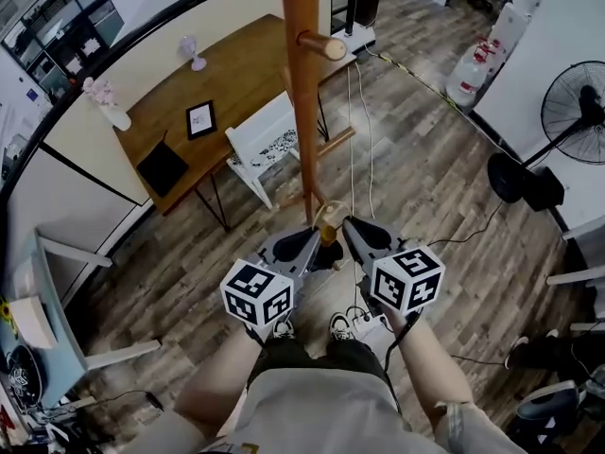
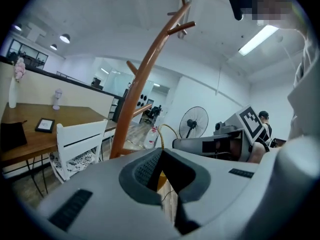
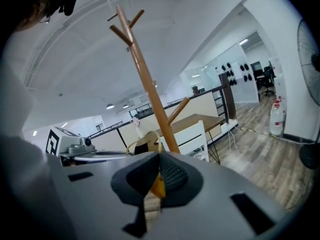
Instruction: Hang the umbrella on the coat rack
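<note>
Umbrella (image 1: 328, 223): only the top end shows. Tan wooden handle knob, dark body dropping straight down below it, thin yellowish cord loop (image 2: 169, 128) coming off the handle. In both gripper views the handle is an amber sliver.

Clearance: coat rack (image 1: 302, 93) pole stands just beyond the umbrella, and a round-ended peg (image 1: 322, 44) sticks out to the right, high on the pole. More angled pegs at the pole top show in the left gripper view (image 2: 181, 26). Behind the rack to the left, a white chair (image 1: 265, 140) is pushed against the near long edge of the desk (image 1: 236, 74). Right of the rack is open plank floor (image 1: 425, 159) as far as a black floor fan (image 1: 577, 112) at the right wall. Cables run across the floor from the rack base toward the person's shoes.

Grip: left claw (image 1: 315, 237) comes in from the left and right claw (image 1: 348, 229) from the right, tips meeting on the handle. The umbrella hangs between them, off the floor and just in front of the pole. Left claw (image 2: 161, 165): pads nearly together, pinching the umbrella handle (image 2: 160, 178). Right claw (image 3: 159, 176): same, closed on the handle (image 3: 157, 186), with the cord loop (image 3: 141, 145) arching above the pads.
</note>
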Demonstrator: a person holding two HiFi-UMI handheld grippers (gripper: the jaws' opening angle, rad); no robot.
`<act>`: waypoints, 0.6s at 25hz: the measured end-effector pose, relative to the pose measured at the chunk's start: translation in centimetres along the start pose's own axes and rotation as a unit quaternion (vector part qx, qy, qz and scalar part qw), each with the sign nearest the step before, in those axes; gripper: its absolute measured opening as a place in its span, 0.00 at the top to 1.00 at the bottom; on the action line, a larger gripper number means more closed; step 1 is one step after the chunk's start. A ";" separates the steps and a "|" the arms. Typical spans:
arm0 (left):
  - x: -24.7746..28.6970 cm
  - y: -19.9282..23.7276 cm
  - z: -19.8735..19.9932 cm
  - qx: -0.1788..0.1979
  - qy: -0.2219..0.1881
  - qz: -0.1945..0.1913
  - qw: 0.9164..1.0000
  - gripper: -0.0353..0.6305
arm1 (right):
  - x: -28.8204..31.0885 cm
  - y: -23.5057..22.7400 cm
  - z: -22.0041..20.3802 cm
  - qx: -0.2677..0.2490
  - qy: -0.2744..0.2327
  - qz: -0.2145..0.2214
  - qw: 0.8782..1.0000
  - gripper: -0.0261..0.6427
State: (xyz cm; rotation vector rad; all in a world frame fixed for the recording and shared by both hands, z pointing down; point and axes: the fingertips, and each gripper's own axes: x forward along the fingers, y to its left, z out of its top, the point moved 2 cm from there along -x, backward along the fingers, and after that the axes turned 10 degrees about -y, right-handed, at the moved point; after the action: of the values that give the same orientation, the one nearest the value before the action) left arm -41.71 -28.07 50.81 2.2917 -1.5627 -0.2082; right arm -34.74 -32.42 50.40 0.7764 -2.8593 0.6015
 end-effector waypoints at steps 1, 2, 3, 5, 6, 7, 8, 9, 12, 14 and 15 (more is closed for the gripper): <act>0.4 0.6 -0.7 -0.003 0.006 0.002 1.000 0.94 | 0.4 -0.5 -0.6 0.001 0.006 -0.001 1.000 0.95; 0.8 1.1 -1.4 -0.006 0.012 0.004 1.000 0.94 | 0.8 -1.0 -1.3 0.003 0.012 -0.002 1.000 0.95; 1.1 1.6 -2.1 -0.007 0.018 0.005 1.000 0.94 | 1.3 -1.4 -2.0 0.004 0.017 -0.002 1.000 0.95; 1.7 2.7 -3.5 -0.008 0.025 0.007 1.000 0.94 | 2.2 -2.2 -3.4 0.007 0.028 -0.001 1.000 0.95; 2.0 3.3 -4.2 -0.010 0.027 0.009 1.000 0.94 | 2.6 -2.6 -4.0 0.009 0.032 -0.002 0.999 0.95; 2.3 3.8 -4.8 -0.011 0.030 0.011 0.999 0.94 | 3.0 -3.0 -4.7 0.011 0.036 -0.002 0.999 0.95; 2.5 4.3 -5.3 -0.012 0.032 0.013 0.999 0.94 | 3.3 -3.3 -5.2 0.012 0.039 -0.001 0.999 0.95; 2.8 4.6 -5.8 -0.012 0.035 0.015 0.999 0.94 | 3.6 -3.6 -5.7 0.014 0.042 -0.001 0.999 0.95; 3.3 6.0 -7.2 -0.013 0.044 0.026 0.999 0.94 | 4.7 -4.5 -7.2 0.017 0.051 0.002 0.999 0.95; 3.5 7.0 -8.3 -0.013 0.054 0.032 0.998 0.94 | 5.6 -4.9 -8.4 0.022 0.061 0.004 0.998 0.95; 3.5 7.3 -8.8 -0.013 0.057 0.033 0.998 0.94 | 6.1 -5.1 -8.9 0.024 0.064 0.006 0.998 0.95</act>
State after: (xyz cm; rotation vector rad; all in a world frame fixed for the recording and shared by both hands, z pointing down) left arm -43.95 -31.87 61.91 2.1872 -1.5664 -0.0775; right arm -37.30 -35.59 61.60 0.7018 -2.7440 0.6986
